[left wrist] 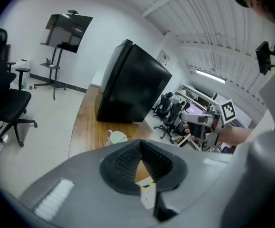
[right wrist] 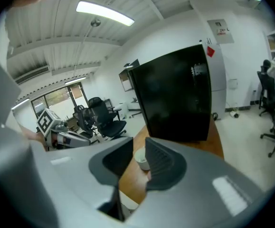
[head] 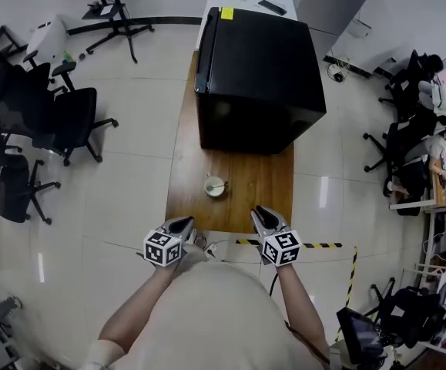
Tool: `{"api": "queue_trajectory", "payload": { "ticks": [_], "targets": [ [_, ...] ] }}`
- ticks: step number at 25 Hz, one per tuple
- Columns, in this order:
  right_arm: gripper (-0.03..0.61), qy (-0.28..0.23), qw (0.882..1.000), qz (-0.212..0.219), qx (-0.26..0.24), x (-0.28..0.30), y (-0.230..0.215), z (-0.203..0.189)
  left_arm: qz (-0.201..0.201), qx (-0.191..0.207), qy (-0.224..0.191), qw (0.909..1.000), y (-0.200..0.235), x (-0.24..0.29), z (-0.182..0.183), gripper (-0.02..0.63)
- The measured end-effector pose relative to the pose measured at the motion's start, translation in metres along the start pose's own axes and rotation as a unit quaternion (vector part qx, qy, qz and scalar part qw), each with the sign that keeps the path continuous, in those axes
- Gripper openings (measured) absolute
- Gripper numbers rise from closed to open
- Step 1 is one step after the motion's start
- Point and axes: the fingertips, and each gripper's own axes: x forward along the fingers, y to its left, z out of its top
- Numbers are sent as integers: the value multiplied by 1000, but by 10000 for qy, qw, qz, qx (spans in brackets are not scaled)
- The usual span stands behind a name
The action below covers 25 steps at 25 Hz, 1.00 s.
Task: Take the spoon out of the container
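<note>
Head view: a small, round, pale container (head: 216, 186) is seen on a brown wood-grain table (head: 186, 137), with the thin spoon (head: 219, 183) resting inside it. A boxy, glossy black cabinet (head: 257, 75) is set on the table just behind it. The left gripper (head: 186, 222) and the right gripper (head: 263, 214) are held near the table's front edge, apart from the container. In the left gripper view, the ribbed black pads are shown meeting at their tips with nothing between them. In the right gripper view, the jaws are held partly apart and empty, and the container (right wrist: 140, 158) is framed in the gap beyond them.
</note>
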Motion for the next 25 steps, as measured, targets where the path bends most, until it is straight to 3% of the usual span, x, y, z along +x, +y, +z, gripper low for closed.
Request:
{"api": "queue_trajectory", "payload": {
  "ticks": [9,14,20,25],
  "targets": [
    [74,619,9979,-119,-120,100,47,2,-964,280,575,9933,65,6,13,0],
    [72,743,9965,-360,-96,91,14,0,-1452,564,785,9847,38,42,21,0],
    [74,837,9954,-451,-92,92,-3,5,-1640,468,808,9820,28,63,29,0],
    [80,879,9949,-461,178,96,-17,2,-1785,617,997,9769,16,71,24,0]
  ]
}}
